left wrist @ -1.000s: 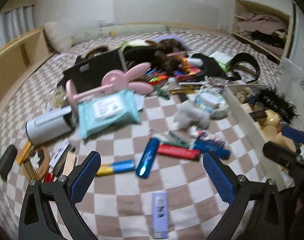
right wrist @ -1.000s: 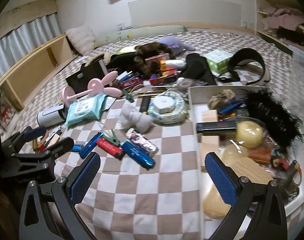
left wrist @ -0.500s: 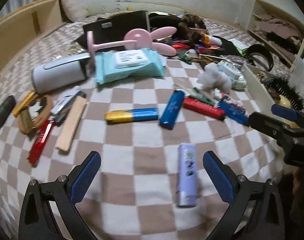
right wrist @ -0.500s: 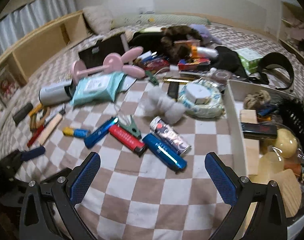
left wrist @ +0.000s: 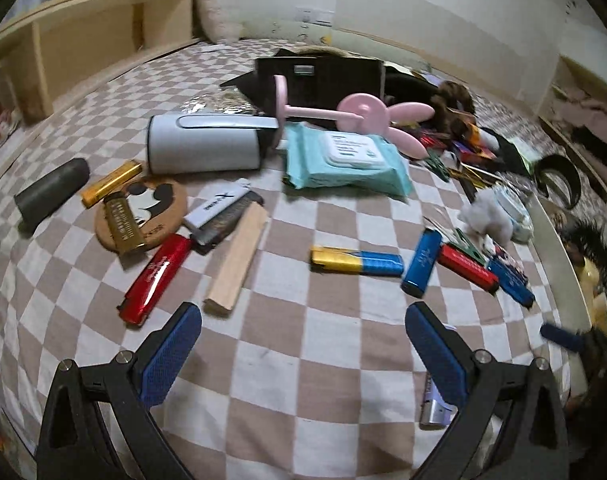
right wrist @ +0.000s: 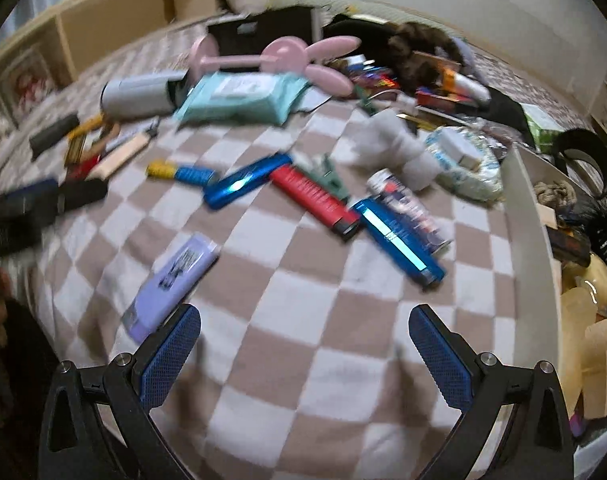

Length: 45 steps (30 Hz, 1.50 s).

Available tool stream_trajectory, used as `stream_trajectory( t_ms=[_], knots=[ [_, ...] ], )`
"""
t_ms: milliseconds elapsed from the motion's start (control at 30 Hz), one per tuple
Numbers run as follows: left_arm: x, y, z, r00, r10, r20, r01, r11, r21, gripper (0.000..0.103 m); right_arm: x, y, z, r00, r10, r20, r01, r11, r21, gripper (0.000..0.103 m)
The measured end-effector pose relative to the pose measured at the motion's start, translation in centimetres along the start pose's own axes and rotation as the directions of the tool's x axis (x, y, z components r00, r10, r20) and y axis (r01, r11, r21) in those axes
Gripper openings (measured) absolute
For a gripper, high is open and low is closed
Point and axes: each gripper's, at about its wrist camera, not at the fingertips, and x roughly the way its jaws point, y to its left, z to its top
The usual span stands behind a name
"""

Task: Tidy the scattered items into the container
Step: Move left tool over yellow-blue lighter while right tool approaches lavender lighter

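Checkered brown-and-white bedding lies under both my tools, on a bed with a wooden shelf unit along its far side. My left fingers stand wide apart, empty, over bare checks; just ahead lie a wooden block, a red lighter and a yellow-and-blue lighter. A lilac lighter pokes out behind my left tool's right-hand finger. Farther out sit a white stick with print I cannot read, a cork coaster, a grey cylinder and a teal wipes pack whose label is too small to read. My right fingers are also spread and empty, the lilac lighter touching or just past the left one; this view is blurred. The white container runs along the right edge, already holding several things, with open checks between it and my right fingers.
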Motion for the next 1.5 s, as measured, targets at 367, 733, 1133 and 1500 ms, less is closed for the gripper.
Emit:
stream_trajectory(
  t_ms=[367, 733, 1133, 1500],
  knots=[
    [-0.4, 2.4, 0.4, 1.0, -0.019, 0.016, 0.021, 0.995, -0.093, 0.103, 1.9, 3.8, 0.3, 0.998, 0.046, -0.032, -0.046, 0.999, -0.017, 0.103],
    [-0.3, 4.9, 0.9, 0.999, -0.035, 0.027, 0.04, 0.98, -0.193, 0.103, 2.5, 6.7, 1.0, 0.979, 0.202, 0.029, -0.196, 0.97, -0.14, 0.103],
    [0.0, 4.5, 0.8, 0.998, -0.053, 0.026, 0.057, 0.982, -0.179, 0.103, 2.8, 6.7, 0.6, 0.967, 0.217, 0.135, -0.214, 0.976, -0.036, 0.103],
    [0.1, 4.3, 0.9, 0.998, -0.052, 0.028, 0.056, 0.984, -0.169, 0.103, 2.5, 7.2, 0.2, 0.966, 0.212, 0.145, -0.201, 0.976, -0.087, 0.092]
  ],
)
